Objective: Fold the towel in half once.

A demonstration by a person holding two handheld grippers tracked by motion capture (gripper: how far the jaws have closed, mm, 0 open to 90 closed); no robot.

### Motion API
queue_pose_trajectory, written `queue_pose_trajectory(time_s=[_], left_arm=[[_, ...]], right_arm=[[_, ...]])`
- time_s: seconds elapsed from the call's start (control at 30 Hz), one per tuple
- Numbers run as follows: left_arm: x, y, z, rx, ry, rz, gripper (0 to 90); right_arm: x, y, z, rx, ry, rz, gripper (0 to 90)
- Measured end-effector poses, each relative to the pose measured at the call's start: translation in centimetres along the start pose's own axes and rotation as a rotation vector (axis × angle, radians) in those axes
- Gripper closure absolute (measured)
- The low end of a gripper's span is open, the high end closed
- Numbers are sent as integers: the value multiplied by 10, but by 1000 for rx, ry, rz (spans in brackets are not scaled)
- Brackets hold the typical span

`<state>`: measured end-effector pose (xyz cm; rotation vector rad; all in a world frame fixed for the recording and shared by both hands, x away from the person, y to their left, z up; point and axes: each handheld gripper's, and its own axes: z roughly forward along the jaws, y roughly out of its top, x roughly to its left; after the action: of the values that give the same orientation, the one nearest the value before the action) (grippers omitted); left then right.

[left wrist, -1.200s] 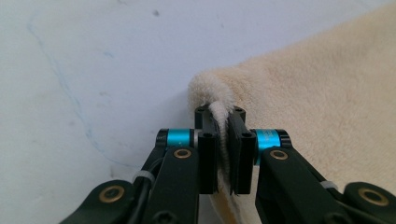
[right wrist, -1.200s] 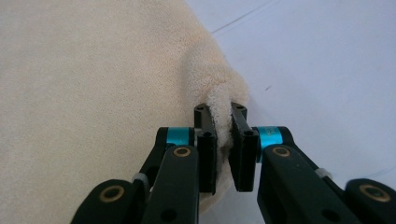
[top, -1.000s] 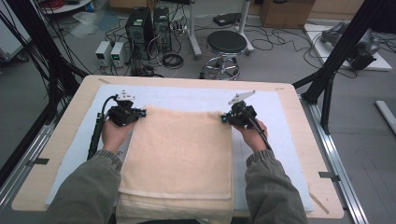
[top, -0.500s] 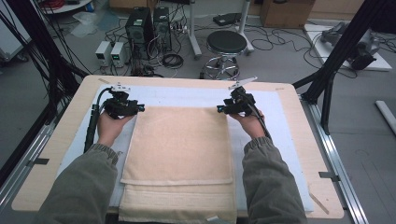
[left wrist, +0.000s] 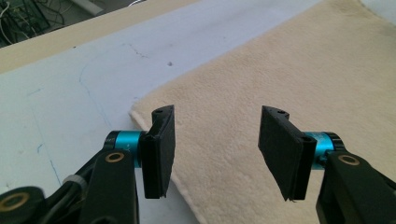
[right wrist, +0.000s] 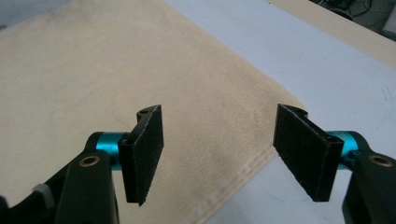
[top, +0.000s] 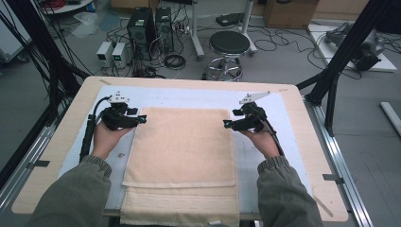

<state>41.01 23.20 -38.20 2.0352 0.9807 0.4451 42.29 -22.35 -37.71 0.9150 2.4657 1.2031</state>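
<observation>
A beige towel (top: 182, 146) lies flat on the table, folded, with its lower layer hanging over the near edge. My left gripper (top: 141, 119) hovers at the towel's far left corner and my right gripper (top: 228, 124) at its far right corner. Both have just been opening. In the left gripper view the left gripper (left wrist: 218, 116) stands open over the towel (left wrist: 289, 60) corner with nothing between its pads. The right gripper view has the right gripper (right wrist: 219, 114) open above the towel (right wrist: 93, 60) hem, also holding nothing.
The towel rests on a pale blue mat (top: 189, 97) over a wooden table (top: 71, 123). Black frame posts (top: 340, 61) rise at the far right and at the left. A stool (top: 229, 45) and computer boxes (top: 142, 23) stand on the floor beyond.
Both grippers went from shut on the towel's far corners to open, letting go. The hands pushed away, then drew back a little. The towel now lies flatter.
</observation>
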Motion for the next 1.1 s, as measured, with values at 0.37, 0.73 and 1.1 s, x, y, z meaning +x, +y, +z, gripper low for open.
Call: queue_pose_trajectory(time_s=[0.37,0.73,1.1], left_arm=[[-19,-21,-25,-40,-21,65,397],[-44,-52,-40,-30,-51,106,340],[-72,-78,-53,-45,-91,136,322]], right_arm=[[29,-17,-22,-7,12,-41,241],[58,-29,-35,10,26,-108,206],[81,-63,-33,8,79,-125,244]])
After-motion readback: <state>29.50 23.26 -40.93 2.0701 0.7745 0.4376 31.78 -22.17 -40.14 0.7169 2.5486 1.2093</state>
